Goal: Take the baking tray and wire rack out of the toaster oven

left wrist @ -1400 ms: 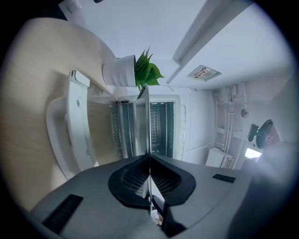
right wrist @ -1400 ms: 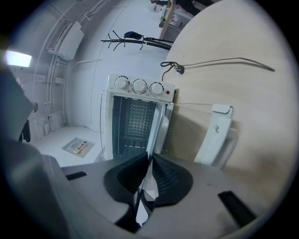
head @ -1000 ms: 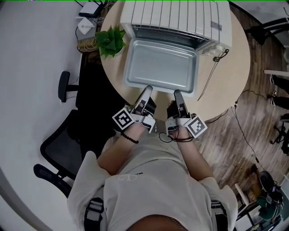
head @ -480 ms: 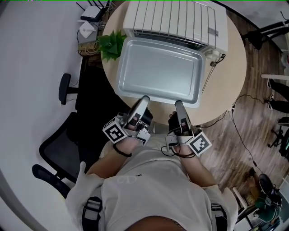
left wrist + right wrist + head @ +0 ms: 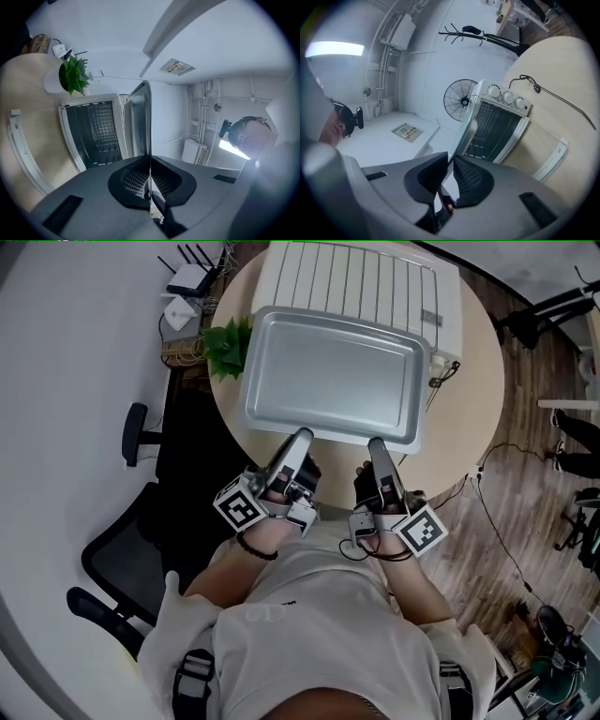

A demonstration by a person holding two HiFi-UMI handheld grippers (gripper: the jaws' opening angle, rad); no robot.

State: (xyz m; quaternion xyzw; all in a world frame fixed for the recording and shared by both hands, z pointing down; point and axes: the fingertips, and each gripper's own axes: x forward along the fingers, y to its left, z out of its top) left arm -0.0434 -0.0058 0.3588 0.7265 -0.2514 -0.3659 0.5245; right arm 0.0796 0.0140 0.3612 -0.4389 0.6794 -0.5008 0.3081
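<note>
Moved: baking tray [image 5: 333, 376] has come up, clear of the toaster oven [image 5: 356, 282] | 9 o'clock of tray: plant [image 5: 228, 345], close | left gripper [image 5: 305, 434] pinches tray rim at 7 o'clock | right gripper [image 5: 373, 442] pinches it at 5 o'clock | done: tray out, in the air | left: set it down, then wire rack, likely inside | 3 o'clock: cord [image 5: 437, 381] could snag

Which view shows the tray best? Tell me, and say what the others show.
The head view: it shows the whole tray from above, held at its near rim by the left gripper and right gripper. Each gripper view shows it only edge-on, a thin rim clamped close to the camera, with the open oven behind.
</note>
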